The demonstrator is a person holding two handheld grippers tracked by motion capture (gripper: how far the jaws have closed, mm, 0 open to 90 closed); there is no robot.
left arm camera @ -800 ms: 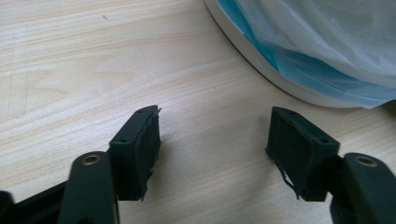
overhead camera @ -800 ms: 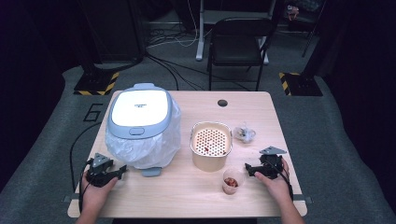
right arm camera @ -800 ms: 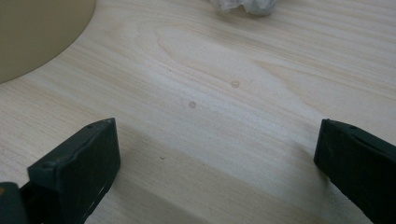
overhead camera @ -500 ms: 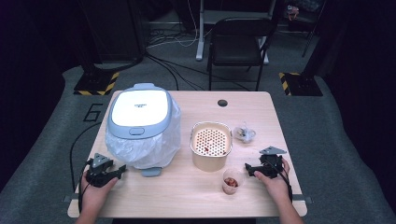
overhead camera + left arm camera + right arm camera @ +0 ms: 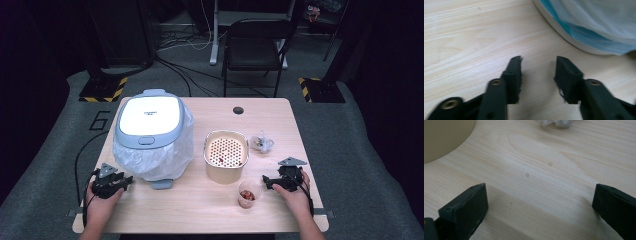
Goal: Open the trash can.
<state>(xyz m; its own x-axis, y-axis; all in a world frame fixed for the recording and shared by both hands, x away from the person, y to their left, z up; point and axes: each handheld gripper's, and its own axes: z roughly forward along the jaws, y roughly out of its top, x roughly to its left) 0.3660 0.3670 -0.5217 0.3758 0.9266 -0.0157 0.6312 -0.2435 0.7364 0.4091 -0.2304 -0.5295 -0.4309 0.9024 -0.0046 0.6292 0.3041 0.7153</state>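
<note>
A bin (image 5: 150, 131) with a white and blue-grey lid and a clear bag liner stands at the table's left. In the middle is a beige pot (image 5: 226, 156) with a perforated insert. A small cup (image 5: 247, 193) of red-brown bits stands in front of it. My left gripper (image 5: 125, 181) rests near the front left edge, just left of the bin, open and with nothing in it. In the left gripper view the gripper (image 5: 538, 62) has bare wood between its jaws and the bin's base (image 5: 584, 37) ahead. My right gripper (image 5: 266, 181) lies right of the cup, its jaws wide apart (image 5: 540, 188) over bare wood.
A crumpled clear wrapper (image 5: 261, 143) lies right of the pot, and its edge (image 5: 555, 123) tops the right gripper view, with the pot's wall (image 5: 444, 137) at upper left. The wooden table (image 5: 200, 210) has a cable hole (image 5: 238, 110) at the back. A black chair (image 5: 255, 47) stands behind.
</note>
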